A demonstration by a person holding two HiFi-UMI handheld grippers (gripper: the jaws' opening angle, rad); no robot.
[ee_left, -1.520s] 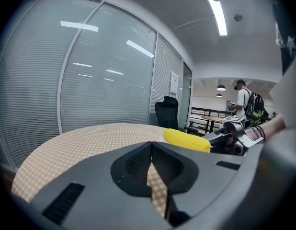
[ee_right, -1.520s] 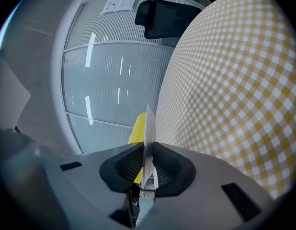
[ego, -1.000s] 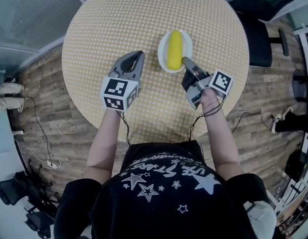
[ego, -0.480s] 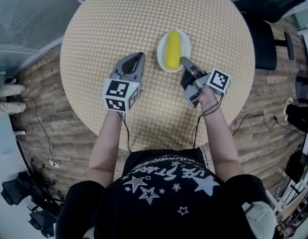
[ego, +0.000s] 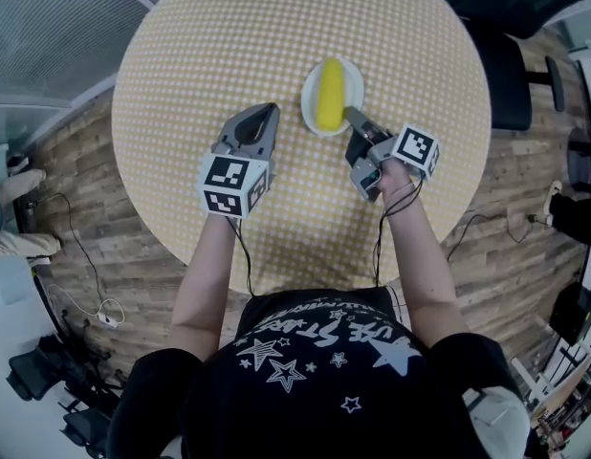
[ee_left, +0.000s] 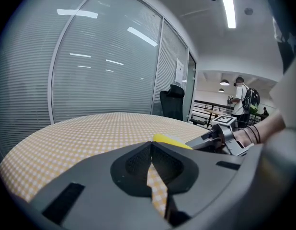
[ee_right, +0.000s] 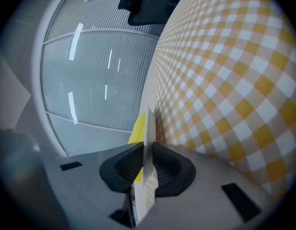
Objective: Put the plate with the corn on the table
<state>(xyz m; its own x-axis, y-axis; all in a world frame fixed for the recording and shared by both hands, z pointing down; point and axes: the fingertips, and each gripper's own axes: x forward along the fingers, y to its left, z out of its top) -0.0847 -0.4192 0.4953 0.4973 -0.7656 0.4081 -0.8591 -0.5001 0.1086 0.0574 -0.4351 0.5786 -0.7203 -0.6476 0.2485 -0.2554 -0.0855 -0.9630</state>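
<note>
The right gripper is clamped on the near right rim of the plate. The right gripper view shows the thin white edge pinched between both pads. The plate lies right of centre on the table, with the corn lengthwise in it. We cannot tell whether its base rests fully on the cloth. The left gripper is closed on nothing, left of the plate and apart from it. We judge the plate stiff, light, smooth and breakable, and the corn free to roll. Grip at the rim and keep it level.
</note>
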